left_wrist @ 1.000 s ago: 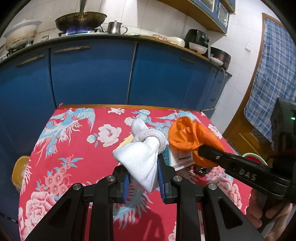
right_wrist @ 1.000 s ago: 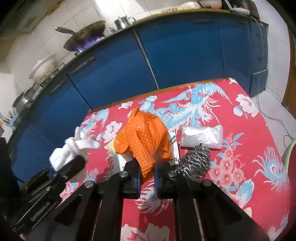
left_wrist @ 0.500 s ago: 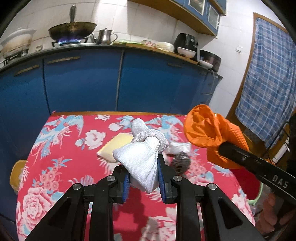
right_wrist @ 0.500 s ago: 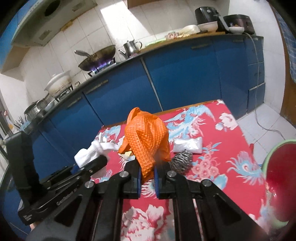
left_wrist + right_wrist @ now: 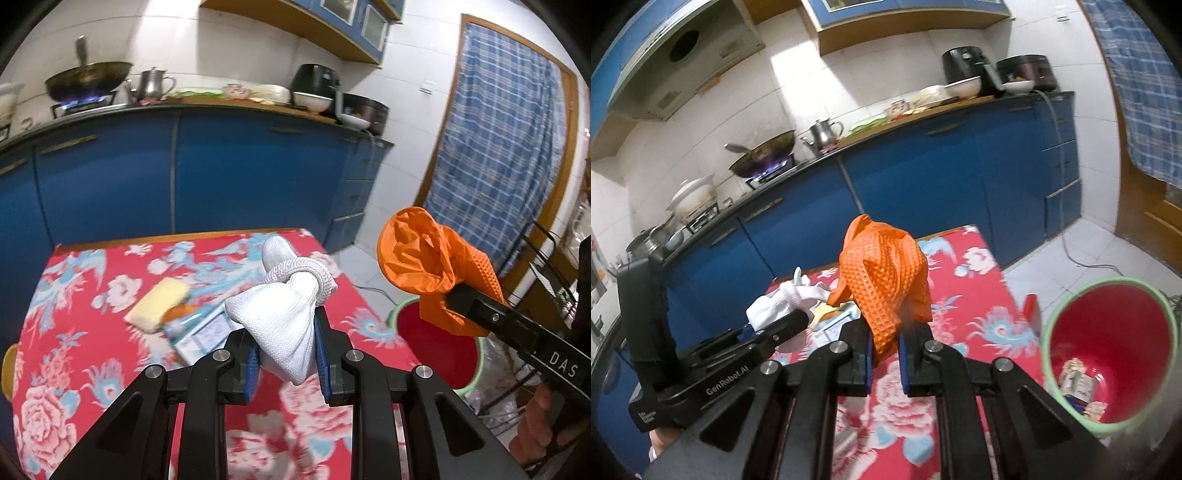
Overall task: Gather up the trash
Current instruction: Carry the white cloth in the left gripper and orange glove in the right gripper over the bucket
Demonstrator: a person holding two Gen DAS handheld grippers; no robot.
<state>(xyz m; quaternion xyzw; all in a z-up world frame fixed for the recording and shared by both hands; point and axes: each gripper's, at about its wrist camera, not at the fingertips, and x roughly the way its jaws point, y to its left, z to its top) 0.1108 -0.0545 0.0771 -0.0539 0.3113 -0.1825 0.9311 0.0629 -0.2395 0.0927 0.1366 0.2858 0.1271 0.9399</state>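
Observation:
My left gripper (image 5: 286, 350) is shut on a knotted white sock (image 5: 284, 314) and holds it above the red floral table (image 5: 92, 332). My right gripper (image 5: 885, 343) is shut on a crumpled orange rubber glove (image 5: 886, 280), also lifted. In the left wrist view the glove (image 5: 432, 266) hangs over a red bin with a green rim (image 5: 439, 347) beside the table's right edge. In the right wrist view the bin (image 5: 1108, 354) sits at lower right with some scraps inside. The sock also shows in the right wrist view (image 5: 779, 302).
A yellow sponge (image 5: 157, 302) and a printed packet (image 5: 201, 332) lie on the table. Blue cabinets (image 5: 184, 173) stand behind it, with a wok on a lit burner (image 5: 86, 79) and a kettle (image 5: 153, 83). A wire rack (image 5: 546, 266) stands right of the bin.
Both grippers rose and swung right with the sock and the glove still held. The red bin has come into view, with the glove now above it in the left wrist view.

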